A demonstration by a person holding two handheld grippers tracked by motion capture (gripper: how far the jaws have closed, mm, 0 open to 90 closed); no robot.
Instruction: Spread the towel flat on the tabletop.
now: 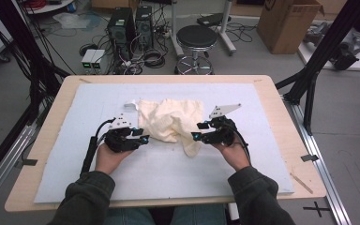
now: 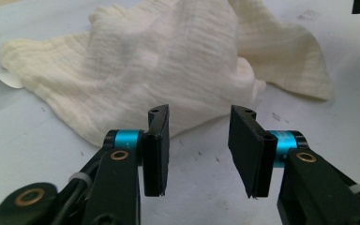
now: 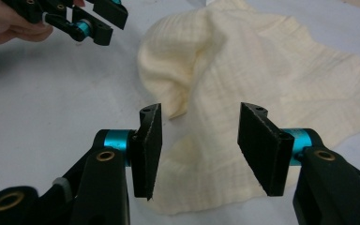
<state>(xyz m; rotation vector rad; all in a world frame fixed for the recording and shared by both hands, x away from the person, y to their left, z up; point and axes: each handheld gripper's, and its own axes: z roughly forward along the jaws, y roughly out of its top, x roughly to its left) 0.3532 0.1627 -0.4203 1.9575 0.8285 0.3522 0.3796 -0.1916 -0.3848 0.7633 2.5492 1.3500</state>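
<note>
cloth (image 1: 172,123) lies crumpled mid-mat (image 1: 243,173), cream, with a white tag (image 1: 131,104) at its far left corner. left gripper (image 1: 140,137) sits just beside the cloth's left edge; right gripper (image 1: 198,131) hangs over the tail that runs toward the person. both have jaws spread wide, nothing between them.

risks, as judged:
- the cloth is bunched in several layers. a pinch on the hump would likely take two or more plies, and the piece would lift as a wad rather than spread.
- right jaws stand above thin, flat cloth; if they come down too shallow they may close on air or skid the tail along the mat.
- left jaws point at bare mat short of the edge; closing there catches nothing.
- uneven pull from the two sides could drag the whole cloth sideways.

views:
- high view gives the overall layout and the tag; fold depth reads poorly.
- left gripper (image 2: 198,151) view shows the gap of bare mat before the edge.
- right gripper (image 3: 199,150) view shows cloth directly under the jaws, and the other gripper at upper left.
</note>
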